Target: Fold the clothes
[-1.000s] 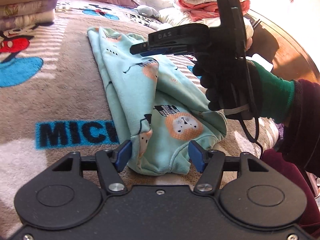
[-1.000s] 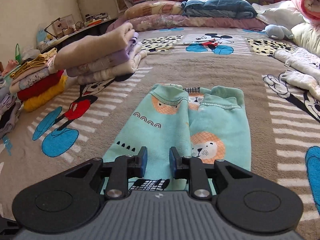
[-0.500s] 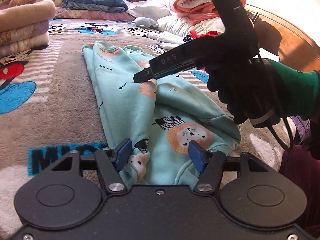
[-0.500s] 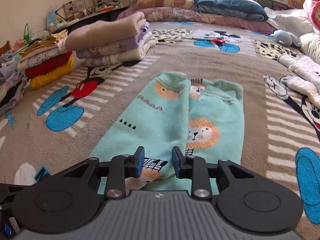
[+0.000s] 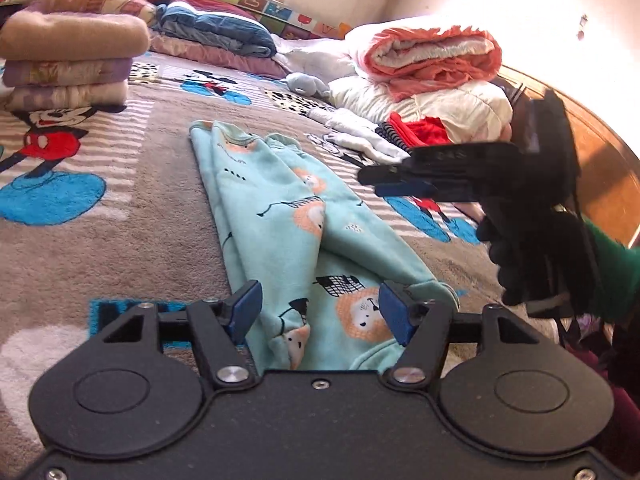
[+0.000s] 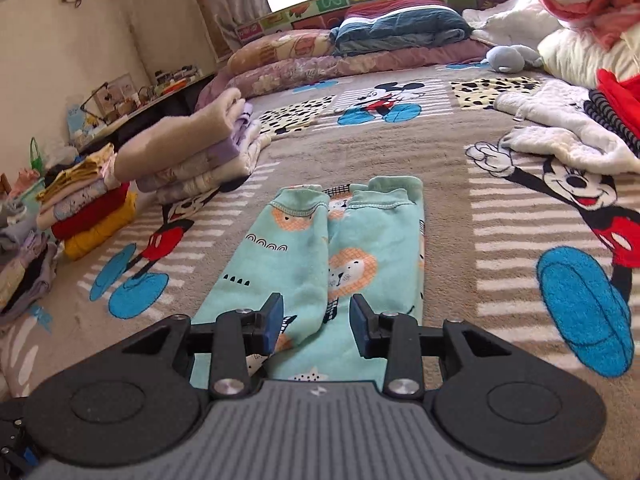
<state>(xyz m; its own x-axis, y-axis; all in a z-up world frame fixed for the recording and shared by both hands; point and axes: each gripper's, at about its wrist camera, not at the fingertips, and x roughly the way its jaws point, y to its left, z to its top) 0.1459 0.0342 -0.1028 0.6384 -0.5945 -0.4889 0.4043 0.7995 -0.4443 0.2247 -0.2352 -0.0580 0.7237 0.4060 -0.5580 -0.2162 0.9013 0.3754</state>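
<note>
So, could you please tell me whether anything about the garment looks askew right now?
Yes: the teal lion-print pants lie lengthwise with the legs side by side, but one leg overlaps the other unevenly, with a raised fold near the waist end.

I am seeing soft, fleecy cloth in the mint pajama pants [image 6: 320, 248], matt and slightly napped. The cartoon blanket [image 6: 500, 280] under them is looking like rough, plush pile. My left hand-held gripper [image 5: 318, 312] is showing matt black plastic with smooth blue pads [image 5: 394, 312] and shiny metal screws. The right hand-held gripper [image 6: 316, 324] is wearing ribbed grey plastic. The headboard [image 5: 600, 168] is gleaming like varnished wood. The folded stack [image 5: 68, 60] is looking thick and fuzzy.
</note>
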